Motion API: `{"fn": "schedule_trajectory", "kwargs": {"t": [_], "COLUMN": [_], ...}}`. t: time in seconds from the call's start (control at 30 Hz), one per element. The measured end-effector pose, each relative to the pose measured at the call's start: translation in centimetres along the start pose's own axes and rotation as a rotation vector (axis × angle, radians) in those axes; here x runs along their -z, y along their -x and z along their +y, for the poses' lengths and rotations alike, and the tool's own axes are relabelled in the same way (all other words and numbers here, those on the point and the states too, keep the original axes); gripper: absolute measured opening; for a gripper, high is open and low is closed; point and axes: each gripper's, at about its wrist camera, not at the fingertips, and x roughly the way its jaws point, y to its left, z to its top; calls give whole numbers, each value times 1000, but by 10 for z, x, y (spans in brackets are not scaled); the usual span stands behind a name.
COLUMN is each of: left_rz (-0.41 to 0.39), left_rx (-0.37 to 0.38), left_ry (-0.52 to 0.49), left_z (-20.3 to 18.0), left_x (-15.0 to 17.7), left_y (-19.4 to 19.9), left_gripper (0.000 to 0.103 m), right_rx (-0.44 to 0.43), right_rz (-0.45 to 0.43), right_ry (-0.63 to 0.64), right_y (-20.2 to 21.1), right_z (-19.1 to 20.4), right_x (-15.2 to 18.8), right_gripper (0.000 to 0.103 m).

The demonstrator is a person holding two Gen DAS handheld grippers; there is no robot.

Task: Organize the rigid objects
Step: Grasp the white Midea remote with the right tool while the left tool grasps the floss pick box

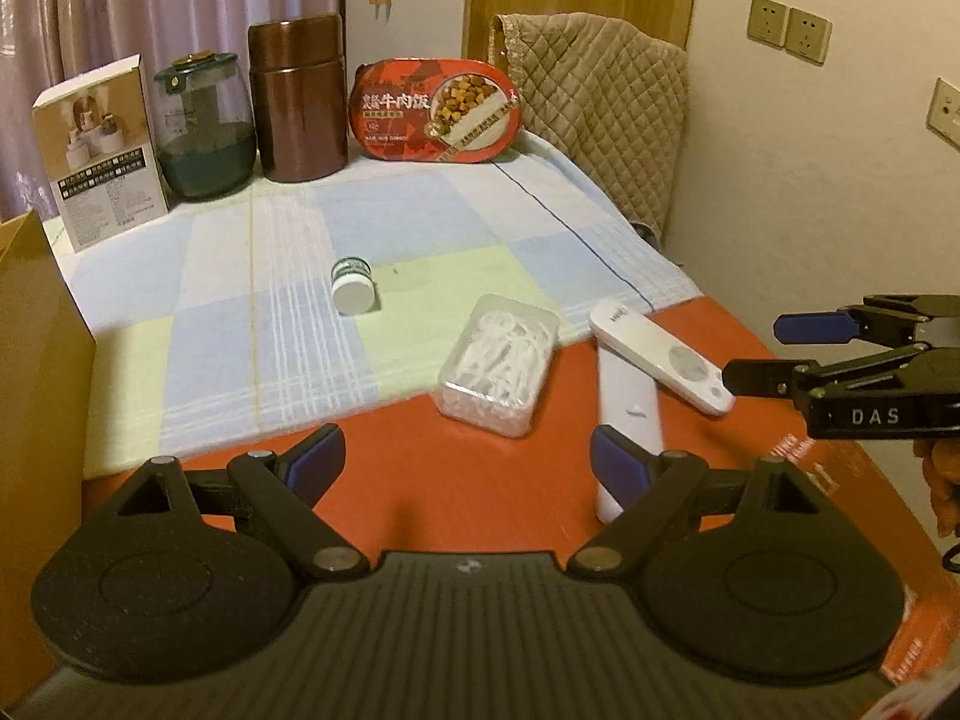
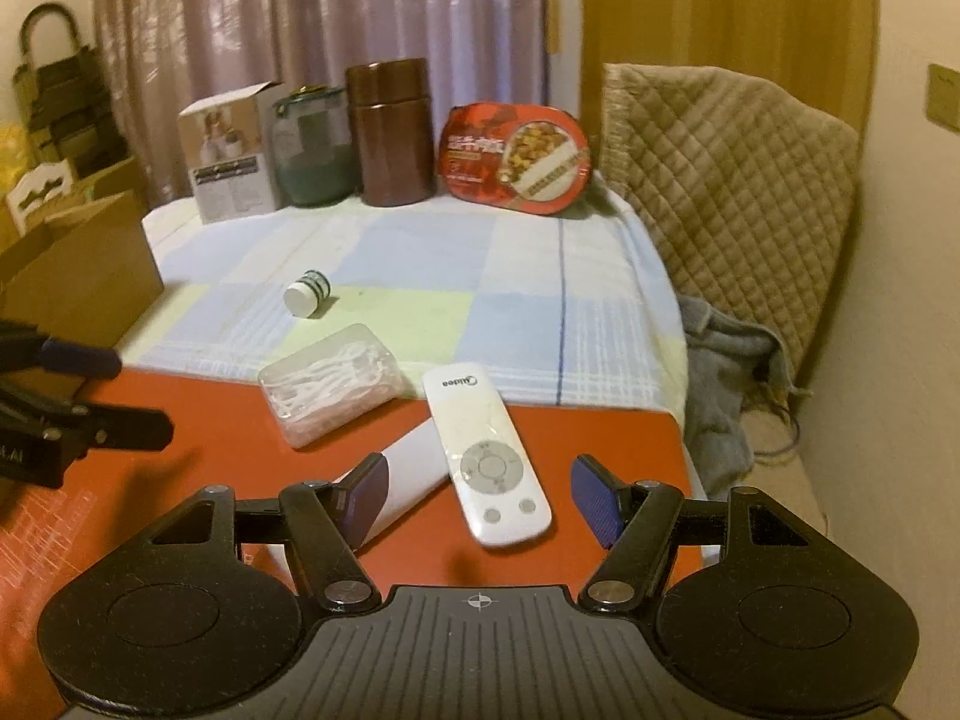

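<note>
A white remote (image 1: 660, 354) lies slantwise across a second long white object (image 1: 627, 420) on the red tabletop (image 1: 480, 498). Left of them sits a clear box of white floss picks (image 1: 498, 366). A small white-capped bottle (image 1: 354, 288) lies on its side on the checked cloth (image 1: 240, 300). My left gripper (image 1: 468, 459) stands open and empty just short of the floss box. My right gripper (image 2: 480, 495) is open, its blue pads on either side of the remote (image 2: 480, 450) without touching it. It also reaches in from the right in the left wrist view (image 1: 756, 353).
Along the back stand a printed carton (image 1: 99, 150), a green-based glass jar (image 1: 204, 126), a brown canister (image 1: 298, 96) and a red meal box (image 1: 435, 111). A cardboard box (image 1: 36, 360) flanks the left edge. A quilted cover (image 2: 720, 180) and grey cloth (image 2: 720, 372) lie right.
</note>
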Motion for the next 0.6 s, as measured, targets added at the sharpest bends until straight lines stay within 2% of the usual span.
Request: {"fn": "schedule_trajectory", "kwargs": {"t": [0.27, 0.47, 0.57, 0.6], "left_rz": [-25, -24, -15, -13], "left_rx": [-7, 9, 13, 14], "left_ry": [-15, -3, 4, 4], "left_z": [1, 7, 9, 10], "left_x": [-6, -4, -1, -1], "left_y": [-25, -42, -47, -48], "left_gripper": [86, 86, 86, 86], "right_rx": [-65, -82, -84, -90], "right_rz": [2, 36, 54, 57], "right_ry": [69, 92, 59, 52], "right_y": [-38, -67, -78, -79], "right_z": [-6, -12, -19, -21], "right_x": [-7, -7, -6, -5], "right_gripper": [63, 53, 49, 45]}}
